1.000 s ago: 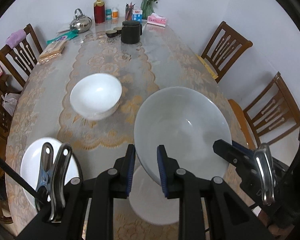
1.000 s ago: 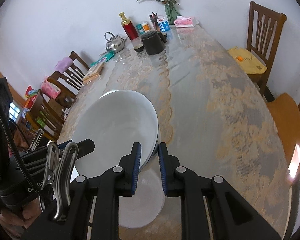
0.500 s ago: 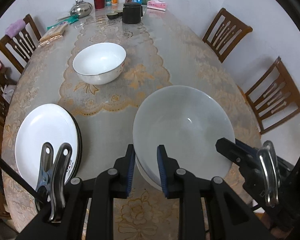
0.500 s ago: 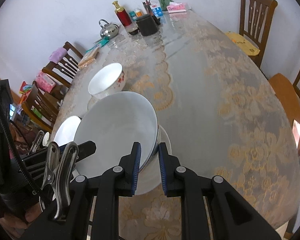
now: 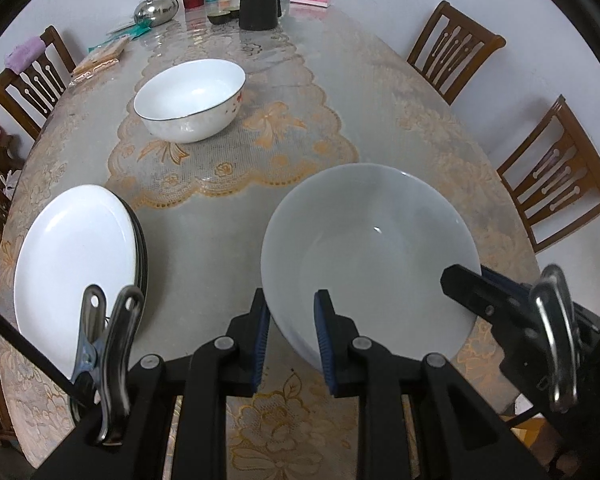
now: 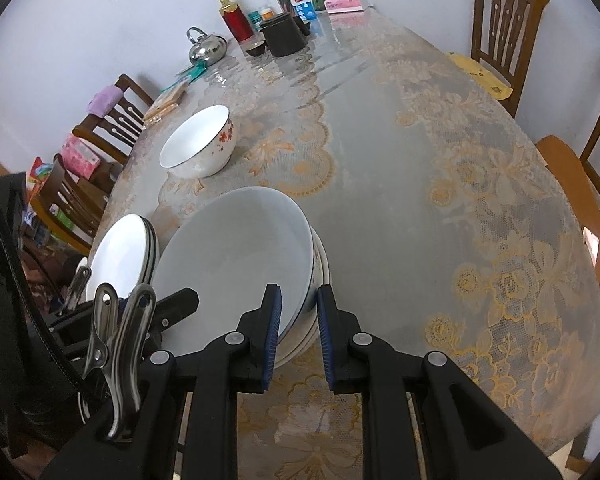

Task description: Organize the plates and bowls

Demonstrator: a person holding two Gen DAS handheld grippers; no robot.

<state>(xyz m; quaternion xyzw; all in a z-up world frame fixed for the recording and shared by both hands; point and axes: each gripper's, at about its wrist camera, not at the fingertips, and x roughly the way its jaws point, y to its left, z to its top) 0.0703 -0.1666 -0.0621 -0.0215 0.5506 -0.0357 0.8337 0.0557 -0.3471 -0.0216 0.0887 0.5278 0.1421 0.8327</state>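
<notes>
Both sets of jaws straddle the rim of the big white bowl [image 5: 370, 256], left gripper [image 5: 290, 336] at its near edge, right gripper [image 6: 298, 322] opposite, gaps visible beside the rim, so whether they pinch it I cannot tell. It sits nested on other dishes, apparently placed. Left of the jaws lies the plate stack [image 5: 76, 264]; ahead on the bench [image 6: 400, 152], the flowered bowl [image 5: 190, 100] awaits stacking.
</notes>
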